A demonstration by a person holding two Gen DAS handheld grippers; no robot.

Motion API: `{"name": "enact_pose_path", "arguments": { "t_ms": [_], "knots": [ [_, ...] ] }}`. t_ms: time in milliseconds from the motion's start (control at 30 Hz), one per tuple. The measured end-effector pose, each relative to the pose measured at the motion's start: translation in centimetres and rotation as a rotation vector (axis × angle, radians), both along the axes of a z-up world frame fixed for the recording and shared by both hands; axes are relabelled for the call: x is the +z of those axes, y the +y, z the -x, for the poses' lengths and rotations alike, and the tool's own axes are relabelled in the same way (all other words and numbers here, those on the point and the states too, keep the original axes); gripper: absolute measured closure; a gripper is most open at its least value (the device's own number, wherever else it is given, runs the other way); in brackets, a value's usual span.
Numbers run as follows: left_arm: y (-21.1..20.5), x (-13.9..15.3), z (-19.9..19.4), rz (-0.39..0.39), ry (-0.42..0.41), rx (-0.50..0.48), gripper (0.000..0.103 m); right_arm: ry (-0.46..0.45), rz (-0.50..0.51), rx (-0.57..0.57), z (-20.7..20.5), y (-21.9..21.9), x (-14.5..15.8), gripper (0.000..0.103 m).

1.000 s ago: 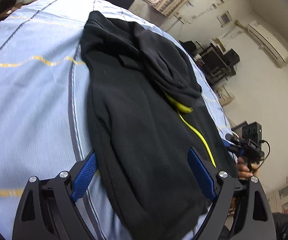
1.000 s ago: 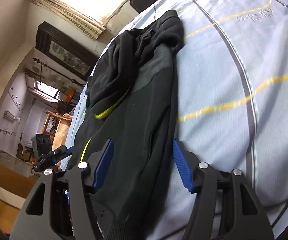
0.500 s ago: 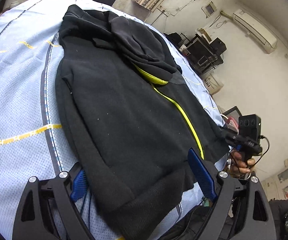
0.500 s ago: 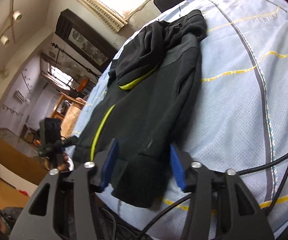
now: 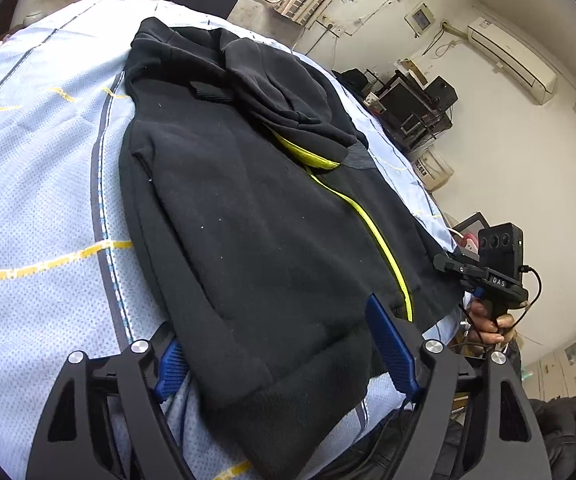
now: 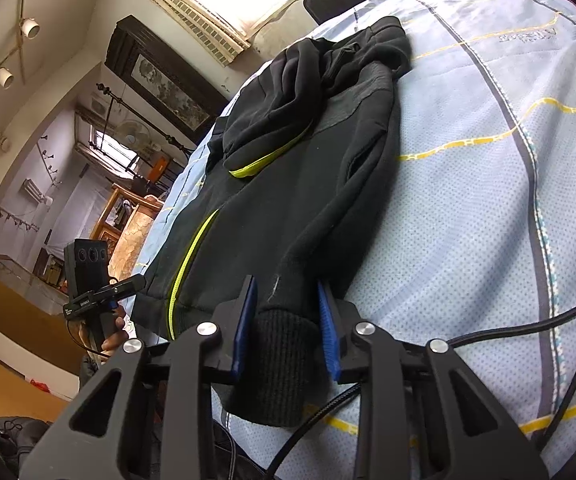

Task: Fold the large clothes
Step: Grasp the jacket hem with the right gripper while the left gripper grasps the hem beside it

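Straddling the left sleeve, my left gripper (image 5: pixel 284 352) has its jaws spread wide, one blue pad on each side of the black fabric near the bottom of the frame; the pads do not press it. My right gripper (image 6: pixel 286 322) has its jaws drawn in close around the right cuff (image 6: pixel 278 360), the ribbed knit sitting between the blue pads; I cannot tell whether they truly pinch it or only touch.

The hoodie (image 5: pixel 256 208) lies face up, filling the middle of the left view, hem toward me at the lower edge and hood (image 5: pixel 288 92) bunched at the upper centre. A yellow zip (image 5: pixel 375 236) runs from the collar down to the hem, right of centre. Each sleeve lies along the body's outer edge.

In the right view the same hoodie stretches from the bottom centre toward the upper middle, the zip (image 6: pixel 186 264) to the left of my jaws. A black cable (image 6: pixel 527 328) trails across the sheet at the lower right.

Under it is the bed (image 5: pixel 40 184), covered in a pale blue sheet with grey and yellow stripes. At the right edge of the left view I see my other gripper held in a hand (image 5: pixel 487 320); at the upper right hangs an air conditioner (image 5: pixel 511 60).
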State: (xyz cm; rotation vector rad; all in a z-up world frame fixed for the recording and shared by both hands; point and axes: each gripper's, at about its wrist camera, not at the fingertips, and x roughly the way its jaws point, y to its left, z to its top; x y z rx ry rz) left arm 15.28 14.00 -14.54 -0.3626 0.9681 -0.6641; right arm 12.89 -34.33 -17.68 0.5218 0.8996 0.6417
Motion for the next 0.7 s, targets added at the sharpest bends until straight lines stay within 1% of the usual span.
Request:
{"name": "enact_pose_path", "arguments": {
  "t_ms": [233, 300, 333, 367, 400, 433, 467, 500, 533, 600, 700],
  "knots": [
    [0.0, -0.3, -0.9, 0.024, -0.006, 0.003, 0.024, 0.009, -0.024, 0.002, -0.4, 0.0, -0.2, 0.074],
    [0.0, -0.3, -0.9, 0.019, -0.009, 0.012, 0.027, 0.014, -0.026, 0.0, -0.4, -0.1, -0.2, 0.074],
    [0.1, -0.3, -0.8, 0.013, -0.012, 0.014, 0.032, 0.018, -0.027, -0.003, -0.4, -0.1, -0.2, 0.075],
    [0.2, -0.3, -0.7, 0.002, -0.017, 0.019, 0.038, 0.026, -0.031, -0.007, -0.4, -0.2, -0.3, 0.079],
    [0.3, -0.2, -0.6, -0.008, -0.022, 0.028, 0.044, 0.035, -0.039, -0.011, -0.5, -0.2, -0.3, 0.087],
    [0.6, -0.2, -0.6, -0.017, -0.025, 0.04, 0.06, 0.05, -0.054, -0.02, -0.6, -0.4, -0.6, 0.089],
    [1.1, -0.1, -0.6, -0.021, -0.026, 0.056, 0.078, 0.062, -0.07, -0.024, -0.7, -0.5, -0.7, 0.09],
    [1.6, -0.1, -0.7, -0.016, -0.019, 0.069, 0.085, 0.066, -0.085, -0.025, -0.7, -0.6, -0.7, 0.09],
    [2.0, -0.1, -0.8, -0.003, -0.012, 0.073, 0.089, 0.065, -0.095, -0.024, -0.7, -0.7, -0.5, 0.09],
    [2.7, -0.2, -1.1, 0.031, 0.006, 0.067, 0.09, 0.058, -0.106, -0.019, -0.7, -0.6, 0.0, 0.091],
    [2.3, 0.0, -1.1, 0.023, -0.003, 0.058, 0.09, 0.038, -0.127, -0.008, -0.9, -0.4, 1.0, 0.091]
  ]
}}
